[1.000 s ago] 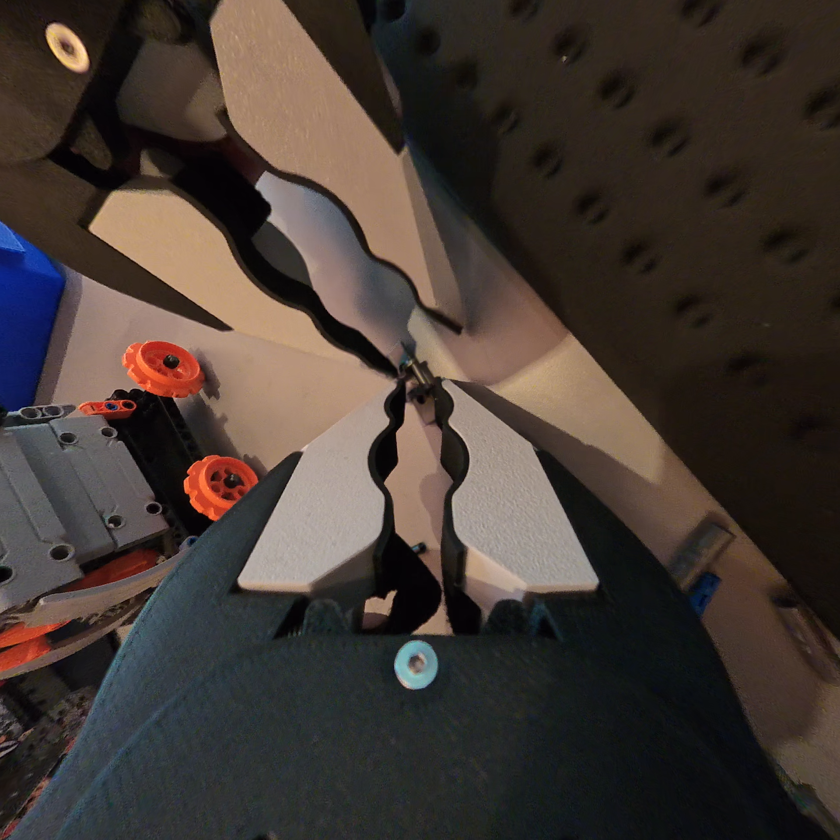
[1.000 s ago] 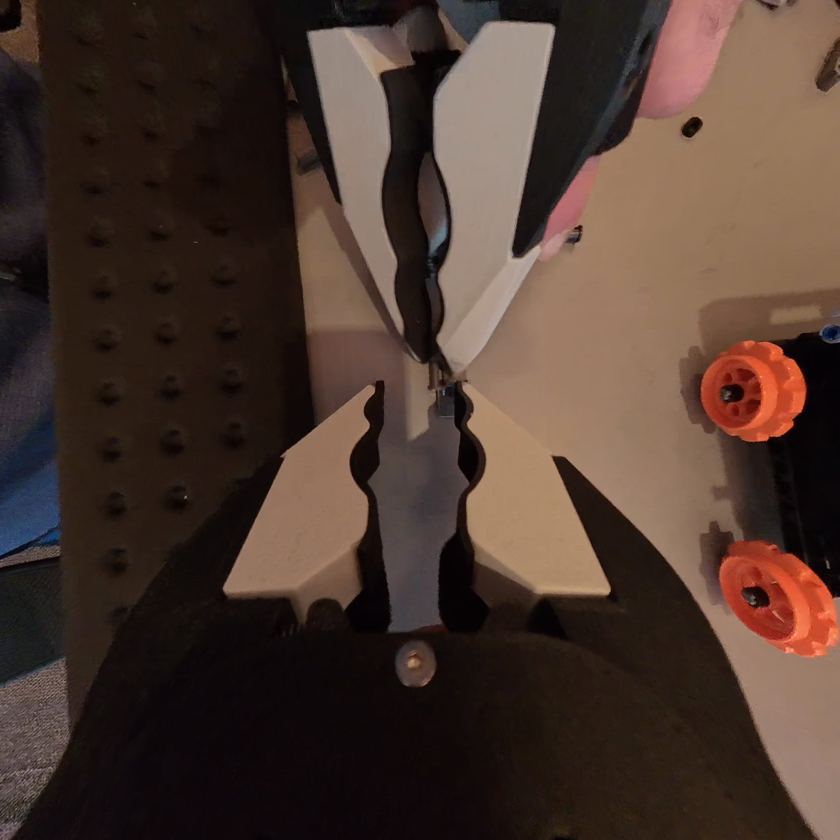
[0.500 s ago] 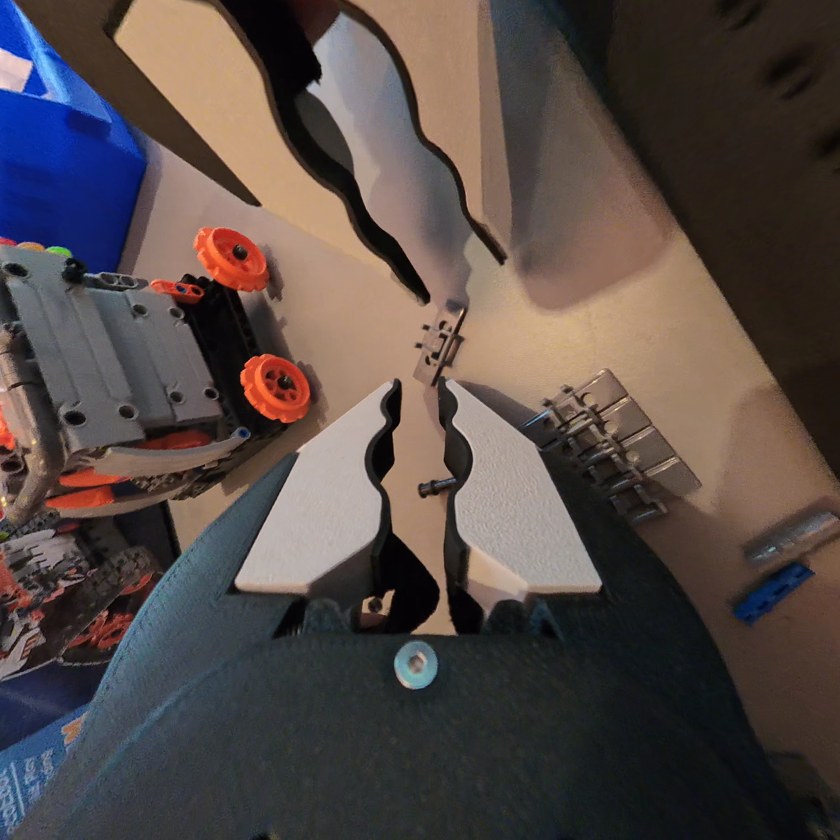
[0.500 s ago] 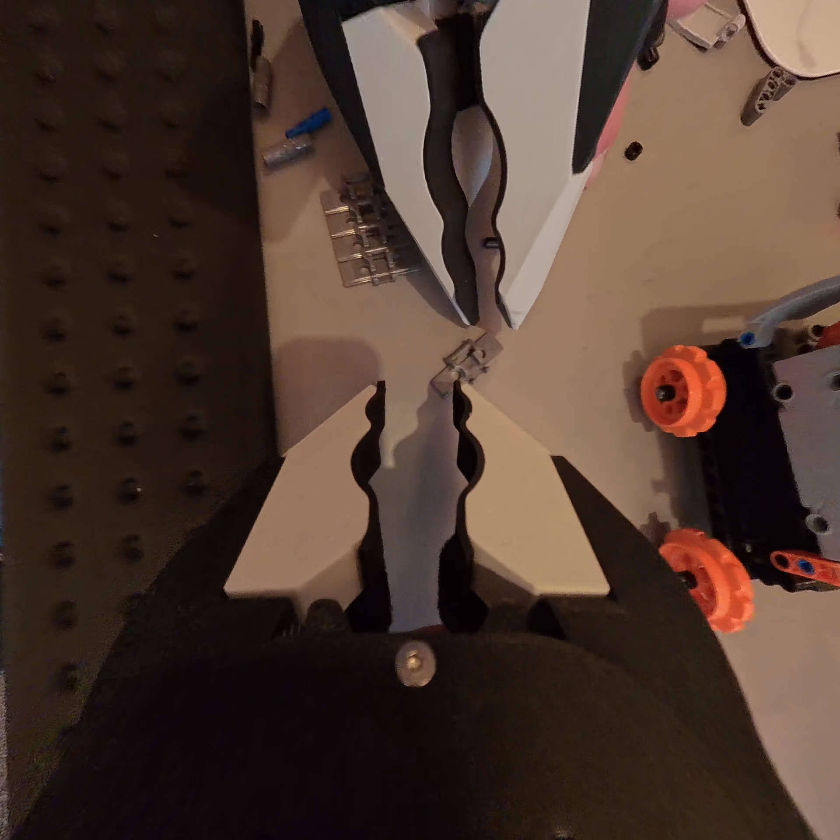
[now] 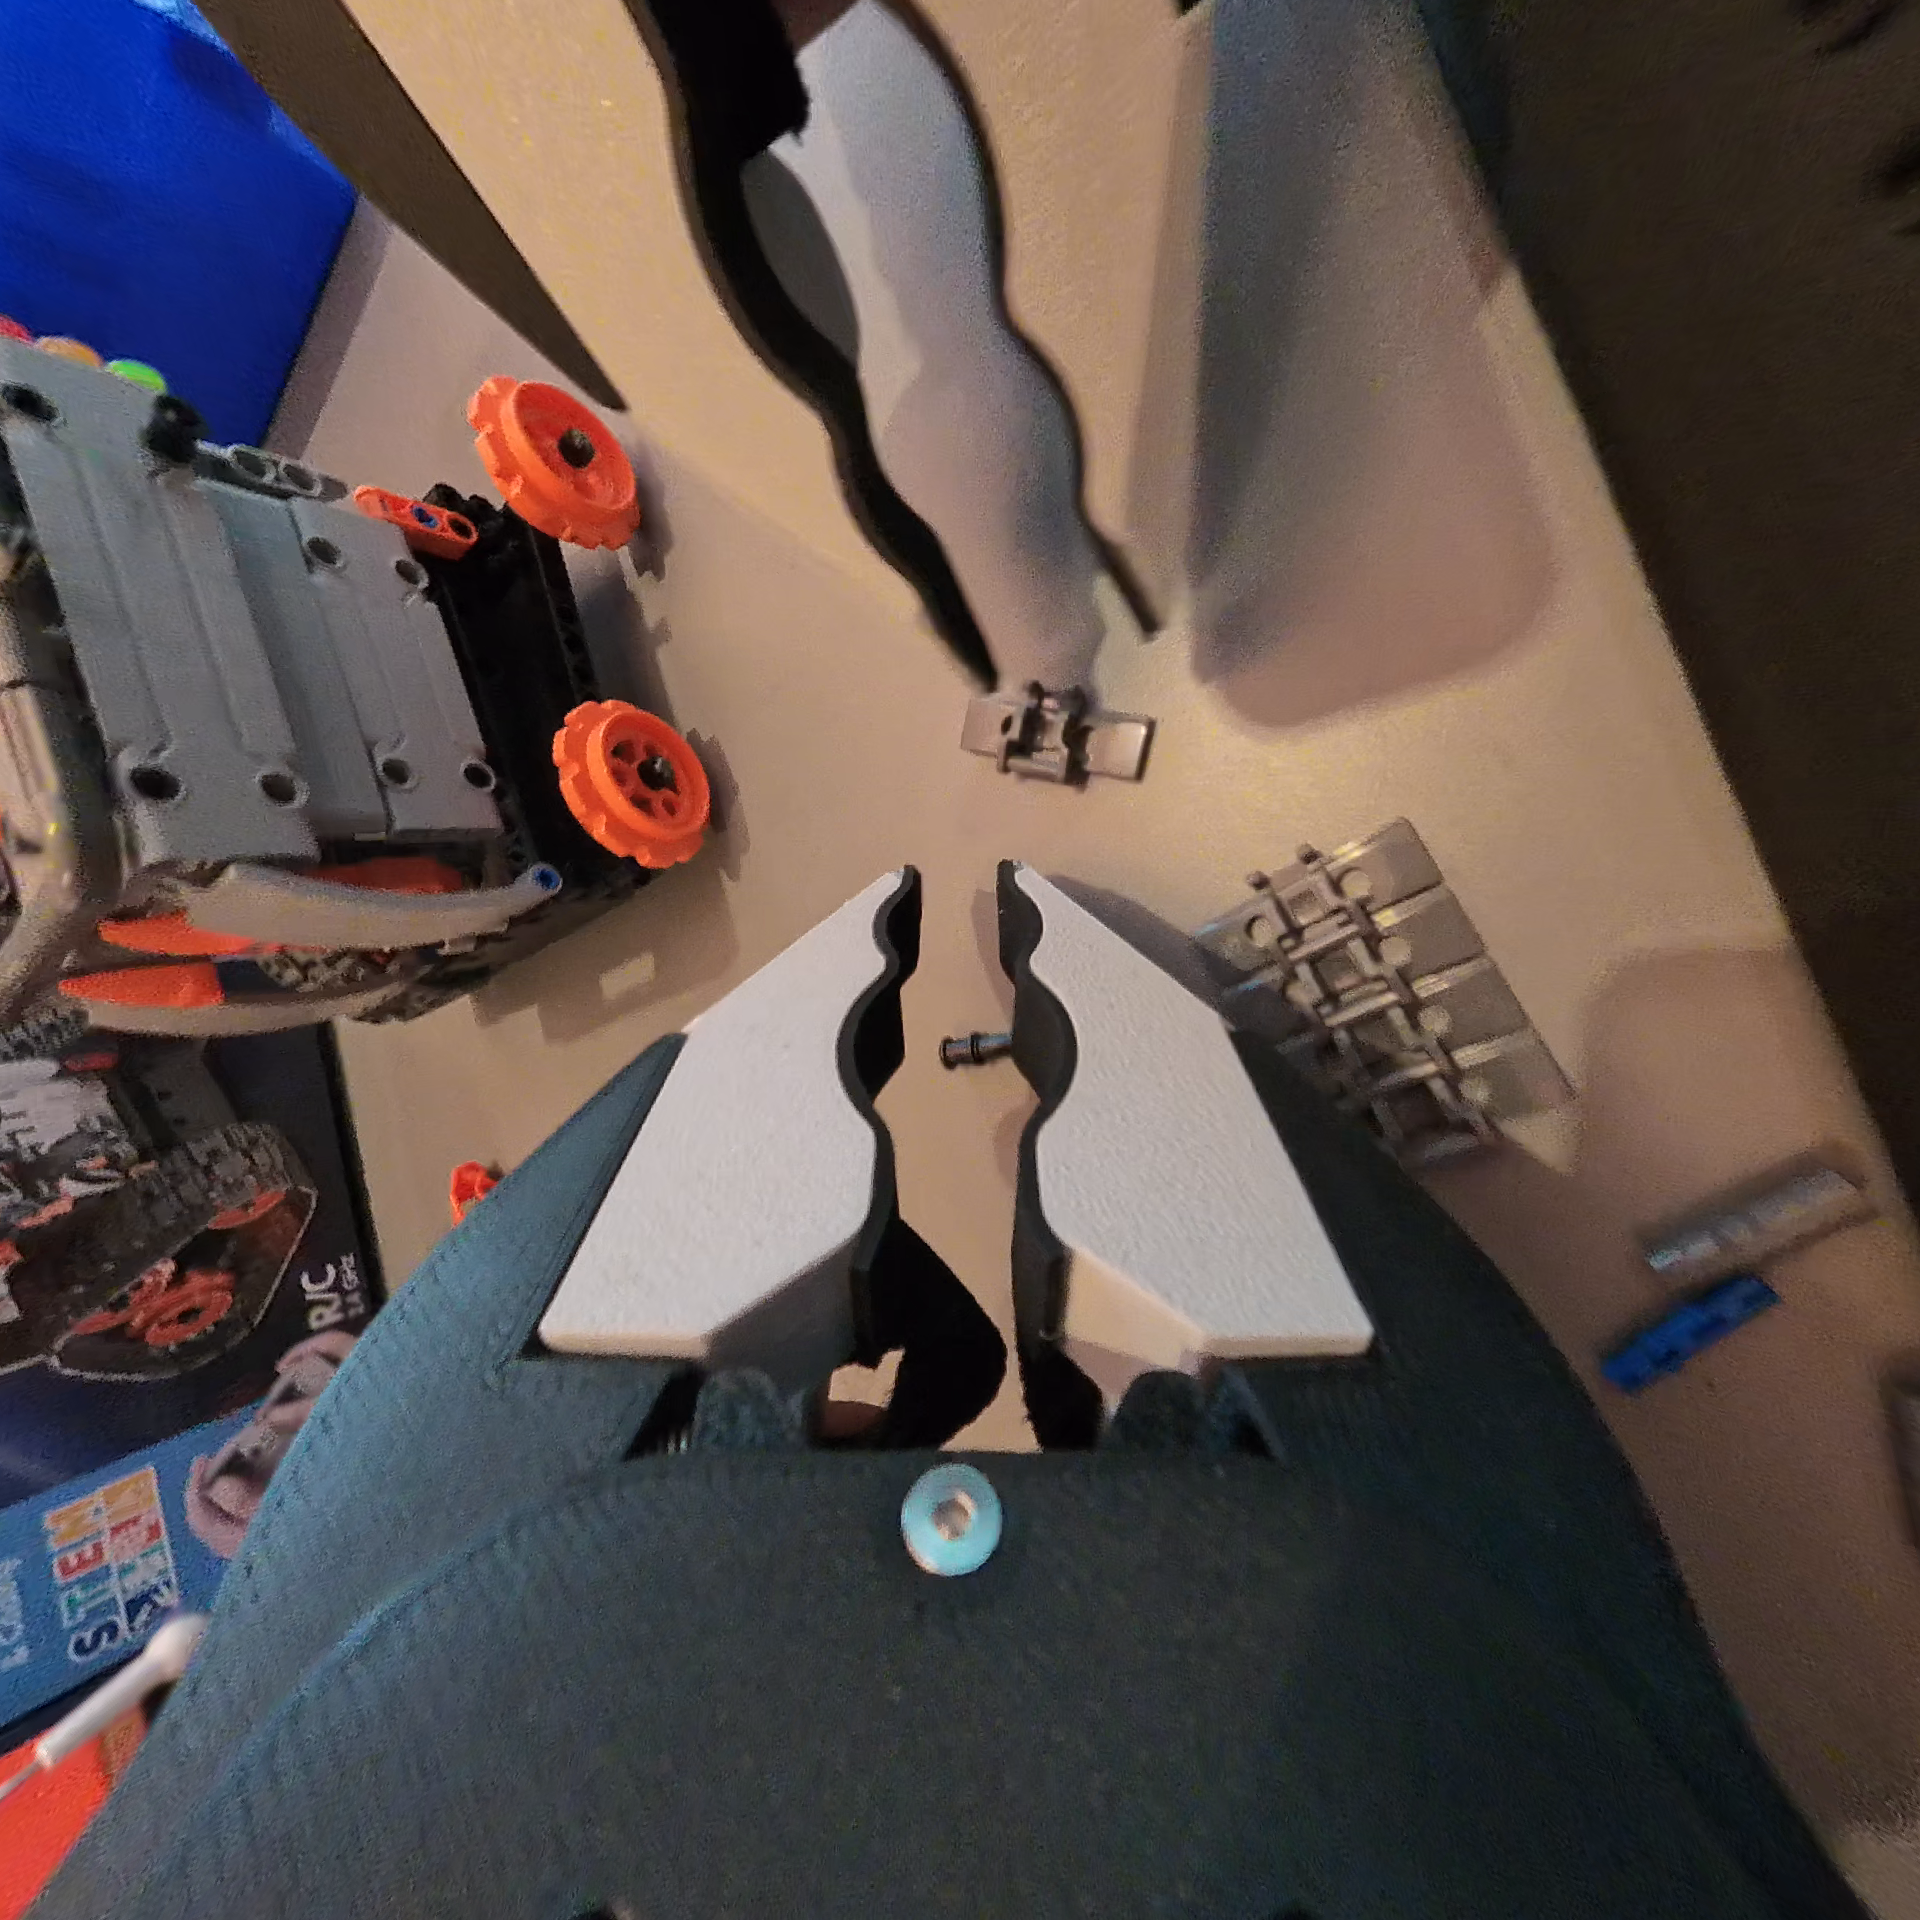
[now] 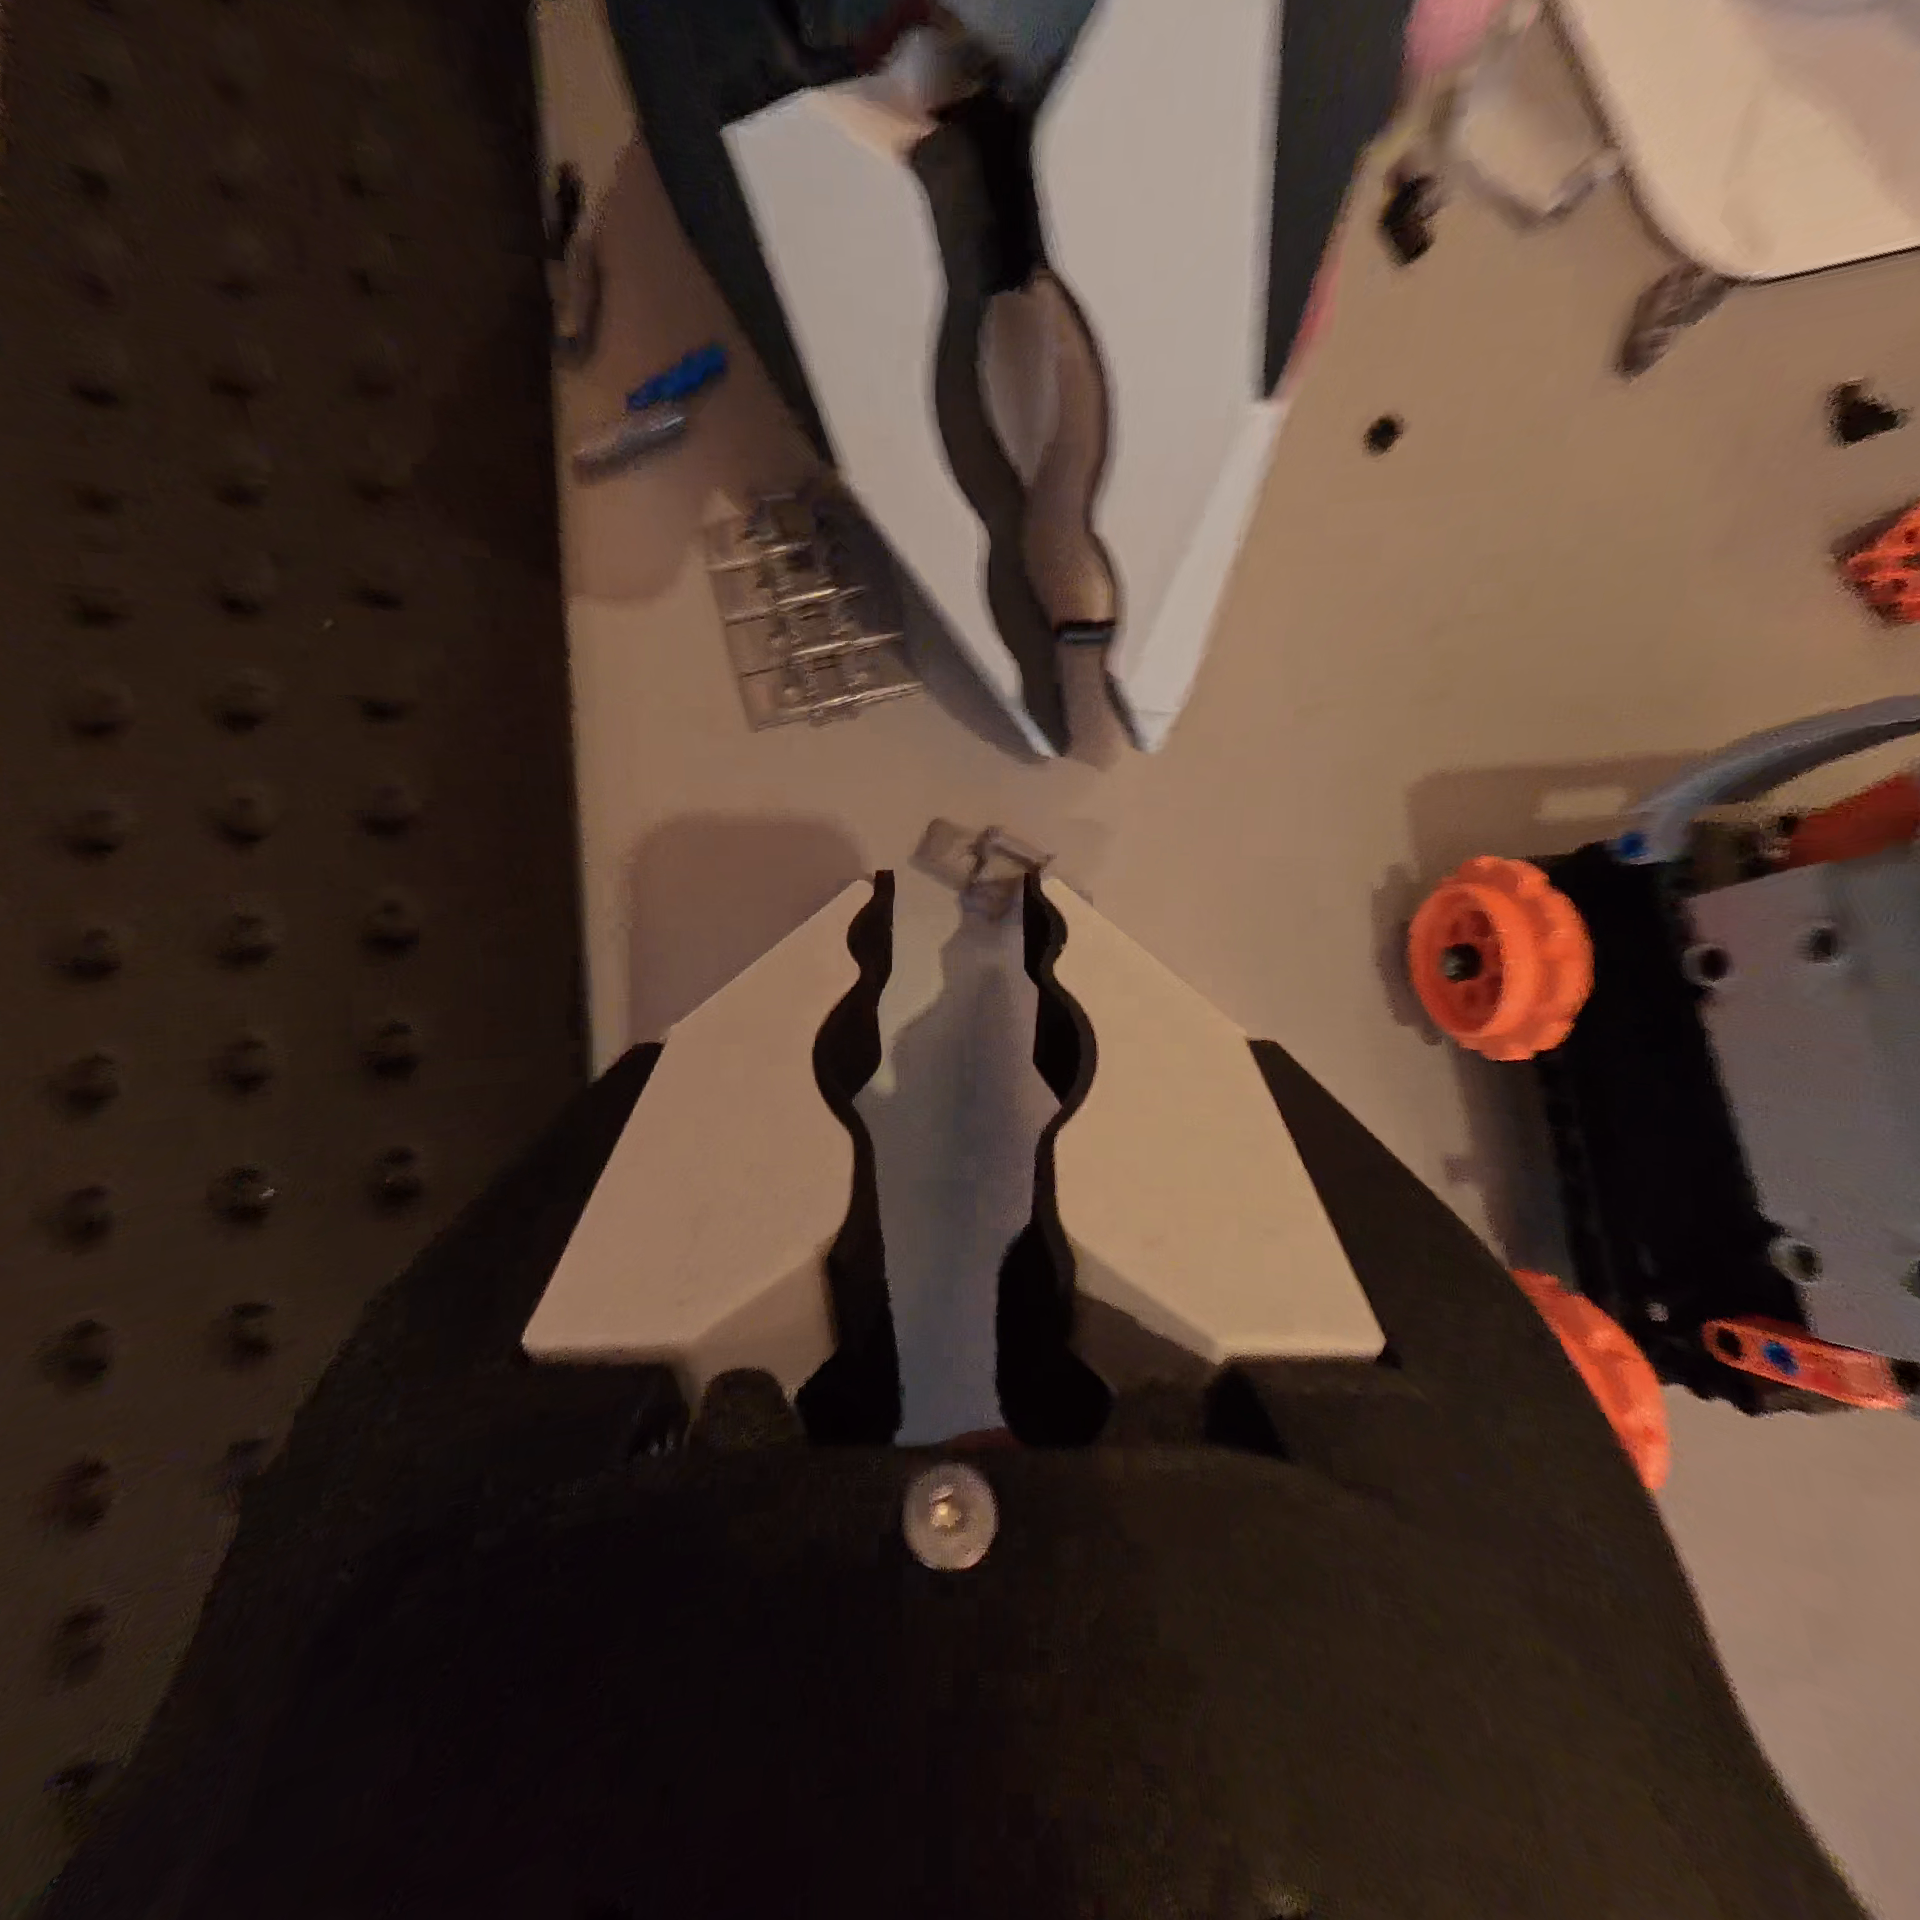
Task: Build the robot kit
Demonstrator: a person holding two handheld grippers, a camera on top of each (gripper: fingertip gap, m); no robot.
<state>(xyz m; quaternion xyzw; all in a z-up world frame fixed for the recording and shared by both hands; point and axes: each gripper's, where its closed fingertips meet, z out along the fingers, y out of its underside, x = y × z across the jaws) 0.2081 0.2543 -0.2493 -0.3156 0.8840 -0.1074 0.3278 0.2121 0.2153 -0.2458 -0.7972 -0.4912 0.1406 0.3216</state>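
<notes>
both grippers, left gripper [image 5: 956, 883] and right gripper [image 6: 954, 894], gape empty; the stiff, light grey track link [image 5: 1058, 732] at twelve o'clock looks best pinched by its flat ends.

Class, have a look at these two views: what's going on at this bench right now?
A person holds two tools over a beige table. The left tool and right tool are both open and holding nothing. A single grey track link lies flat between their tips. A joined strip of links and an orange-wheeled brick vehicle sit nearby.
</notes>
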